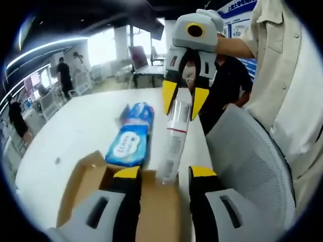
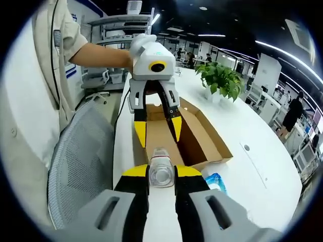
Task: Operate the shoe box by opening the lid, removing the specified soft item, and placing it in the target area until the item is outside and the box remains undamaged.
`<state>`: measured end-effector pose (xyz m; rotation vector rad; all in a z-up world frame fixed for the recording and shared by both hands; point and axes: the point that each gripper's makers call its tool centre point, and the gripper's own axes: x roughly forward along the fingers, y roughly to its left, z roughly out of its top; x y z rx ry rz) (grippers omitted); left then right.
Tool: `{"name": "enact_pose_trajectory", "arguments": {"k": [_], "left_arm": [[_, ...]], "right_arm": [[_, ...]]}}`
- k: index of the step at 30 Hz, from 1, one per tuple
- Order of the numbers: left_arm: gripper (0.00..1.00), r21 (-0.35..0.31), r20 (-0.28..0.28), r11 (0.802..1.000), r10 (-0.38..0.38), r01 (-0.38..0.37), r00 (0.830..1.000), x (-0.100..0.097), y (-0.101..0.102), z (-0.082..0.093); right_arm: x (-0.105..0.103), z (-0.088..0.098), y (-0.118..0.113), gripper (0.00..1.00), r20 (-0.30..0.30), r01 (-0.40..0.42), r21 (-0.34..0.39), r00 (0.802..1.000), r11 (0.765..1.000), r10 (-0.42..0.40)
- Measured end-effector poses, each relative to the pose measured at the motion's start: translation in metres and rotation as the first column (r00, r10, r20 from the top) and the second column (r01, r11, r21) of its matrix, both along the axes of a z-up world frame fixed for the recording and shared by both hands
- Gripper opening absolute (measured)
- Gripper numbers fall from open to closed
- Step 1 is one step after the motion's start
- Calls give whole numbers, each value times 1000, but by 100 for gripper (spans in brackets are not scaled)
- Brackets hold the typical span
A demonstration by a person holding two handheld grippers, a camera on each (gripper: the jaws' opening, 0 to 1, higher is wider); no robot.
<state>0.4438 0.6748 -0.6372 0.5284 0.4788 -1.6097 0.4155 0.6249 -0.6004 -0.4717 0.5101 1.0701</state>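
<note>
An open brown cardboard shoe box (image 1: 83,179) lies on the white table (image 1: 75,126), right under my left gripper (image 1: 165,174), whose jaws stand wide apart. A blue soft tissue pack (image 1: 128,138) lies on the table beside the box. My right gripper (image 1: 184,103) comes in from above, shut on a clear plastic bottle (image 1: 175,133) whose far end hangs between the left jaws without touching them. In the right gripper view the bottle (image 2: 161,174) sits in my right gripper (image 2: 161,175), the left gripper (image 2: 157,133) is open over the box (image 2: 214,143), and the blue pack (image 2: 218,182) peeks out below.
A grey mesh chair (image 1: 247,161) (image 2: 81,161) stands against the table's edge, next to a person in a beige shirt (image 1: 282,75). A potted plant (image 2: 222,78) stands further along the table. People and desks fill the background.
</note>
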Motion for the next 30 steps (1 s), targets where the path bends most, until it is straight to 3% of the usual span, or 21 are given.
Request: {"name": "enact_pose_trajectory", "arguments": {"k": [15, 30], "left_arm": [[57, -29, -27, 984, 175, -176, 984, 20, 30, 1], [76, -71, -38, 932, 353, -355, 935, 36, 62, 5]], "right_arm": [[37, 16, -37, 16, 32, 15, -73, 999, 997, -13], [80, 21, -70, 16, 43, 16, -175, 999, 984, -8]]}}
